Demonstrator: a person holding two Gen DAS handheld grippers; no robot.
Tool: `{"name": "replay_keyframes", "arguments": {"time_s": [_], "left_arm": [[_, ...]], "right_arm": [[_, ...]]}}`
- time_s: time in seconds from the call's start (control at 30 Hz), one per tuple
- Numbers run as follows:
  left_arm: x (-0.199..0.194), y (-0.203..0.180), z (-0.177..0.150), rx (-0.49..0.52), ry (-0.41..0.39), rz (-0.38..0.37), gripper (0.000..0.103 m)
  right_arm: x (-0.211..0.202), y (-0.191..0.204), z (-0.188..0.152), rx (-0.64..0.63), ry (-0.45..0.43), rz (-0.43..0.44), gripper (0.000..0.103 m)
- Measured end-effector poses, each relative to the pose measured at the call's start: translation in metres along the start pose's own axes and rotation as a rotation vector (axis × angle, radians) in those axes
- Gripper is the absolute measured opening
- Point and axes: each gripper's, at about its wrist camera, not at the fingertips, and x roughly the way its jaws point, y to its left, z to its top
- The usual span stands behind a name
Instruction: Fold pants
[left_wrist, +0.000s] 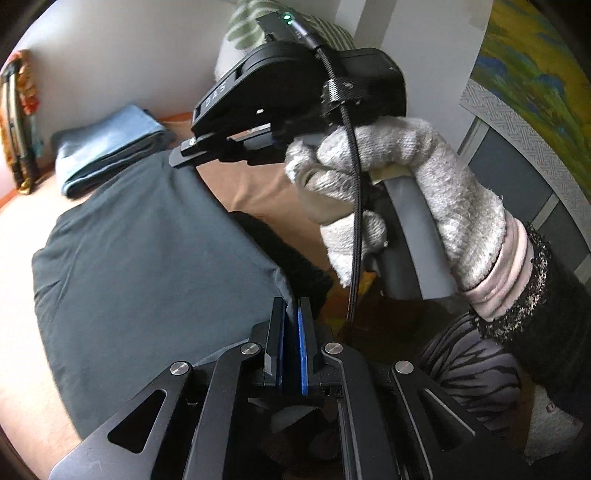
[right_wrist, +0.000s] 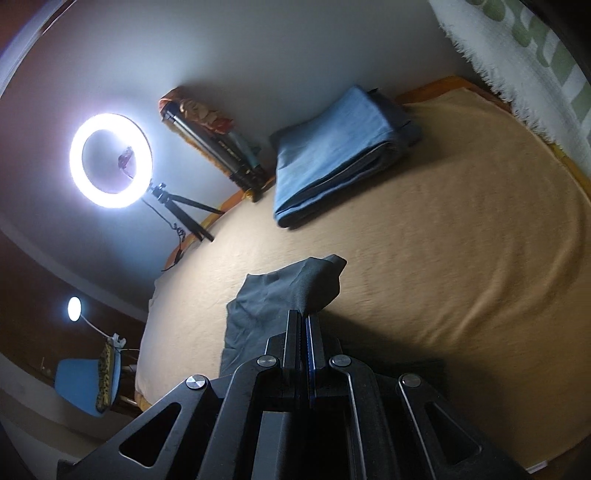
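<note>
**Both tongs pinching the dark pants over the bed**

From my left camera I see what the right one cannot: the other tool from outside, with a gloved hand (left_wrist: 391, 184) wrapped round its grey handle and a black cable hanging down past it. My right camera alone gives me the ring light (right_wrist: 110, 161) on its small tripod at far left, and a blue chair (right_wrist: 83, 386) below it.

The pants (left_wrist: 147, 266) are dark grey-teal, smooth, with a few soft creases. They lie broad across the tan blanket (right_wrist: 461, 258), on the left of my left view. A folded blue stack (right_wrist: 332, 155) sits well apart, near the wall.

The left tongs (left_wrist: 291, 306) are pressed almost together on the pants' right edge, a thin fold of cloth between the blue pads. The right tongs (right_wrist: 304, 317) are clamped on a bunched corner that rises just above their tips, the rest of the cloth trailing to their left.
</note>
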Motion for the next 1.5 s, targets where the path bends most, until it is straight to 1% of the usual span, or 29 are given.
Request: {"name": "replay_keyframes", "arguments": {"time_s": [0.13, 0.23, 0.37, 0.47, 0.53, 0.63, 0.7, 0.77, 0.8, 0.87, 0.97, 1.07, 1.13, 1.2, 1.27, 1.3, 1.33, 1.4, 1.47, 1.5], "left_arm": [[0.014, 0.001, -0.001, 0.0, 0.014, -0.006, 0.004], [0.023, 0.001, -0.002, -0.006, 0.015, -0.011, 0.004], [0.02, 0.004, -0.007, -0.017, 0.005, -0.008, 0.004], [0.012, 0.007, -0.012, -0.022, 0.001, -0.008, 0.011], [0.011, -0.004, -0.016, -0.019, 0.001, -0.002, 0.013], [0.001, -0.005, -0.023, -0.012, -0.004, -0.003, 0.02], [-0.01, -0.003, -0.028, -0.014, -0.012, -0.004, 0.03], [-0.025, 0.002, -0.034, -0.021, -0.021, -0.001, 0.034], [-0.03, 0.006, -0.037, -0.026, -0.024, 0.002, 0.035], [-0.039, 0.011, -0.042, -0.037, -0.028, 0.02, 0.035], [-0.057, 0.029, -0.051, -0.053, -0.037, 0.076, 0.035], [-0.069, 0.046, -0.057, -0.058, -0.04, 0.132, 0.035], [-0.075, 0.06, -0.061, -0.07, -0.036, 0.162, 0.035], [-0.08, 0.076, -0.065, -0.09, -0.027, 0.197, 0.035], [-0.082, 0.088, -0.067, -0.105, -0.026, 0.22, 0.035], [-0.083, 0.094, -0.067, -0.111, -0.027, 0.235, 0.035], [-0.081, 0.097, -0.066, -0.113, -0.028, 0.242, 0.035], [-0.079, 0.105, -0.067, -0.11, -0.031, 0.26, 0.035], [-0.076, 0.113, -0.067, -0.122, -0.03, 0.257, 0.036], [-0.076, 0.118, -0.068, -0.139, -0.03, 0.25, 0.04]], "right_arm": [[0.005, -0.023, 0.0, 0.025, 0.021, -0.042, 0.0], [0.006, -0.031, -0.001, 0.024, 0.026, -0.06, 0.0], [0.009, -0.034, -0.001, 0.018, 0.029, -0.082, 0.0], [0.015, -0.031, -0.001, -0.001, 0.037, -0.111, 0.0], [0.019, -0.03, -0.001, -0.02, 0.043, -0.139, 0.0], [0.024, -0.032, -0.001, -0.03, 0.049, -0.167, 0.0], [0.026, -0.034, -0.002, -0.037, 0.05, -0.186, 0.0], [0.026, -0.035, -0.002, -0.048, 0.049, -0.202, 0.0], [0.026, -0.035, -0.003, -0.057, 0.046, -0.212, 0.0], [0.025, -0.035, -0.004, -0.071, 0.042, -0.23, 0.0], [0.021, -0.039, -0.004, -0.072, 0.025, -0.273, 0.0], [0.009, -0.045, -0.003, -0.053, -0.001, -0.268, 0.0], [-0.001, -0.04, -0.003, -0.081, -0.026, -0.262, 0.004], [-0.013, -0.033, -0.007, -0.11, -0.049, -0.26, 0.011], [-0.023, -0.029, -0.015, -0.106, -0.054, -0.243, 0.031], [-0.028, -0.027, -0.019, -0.097, -0.058, -0.223, 0.035], [-0.032, -0.023, -0.024, -0.099, -0.06, -0.204, 0.037], [-0.035, -0.011, -0.033, -0.124, -0.058, -0.186, 0.037], [-0.037, -0.002, -0.046, -0.168, -0.05, -0.201, 0.041], [-0.037, 0.002, -0.052, -0.185, -0.039, -0.209, 0.042]]}}
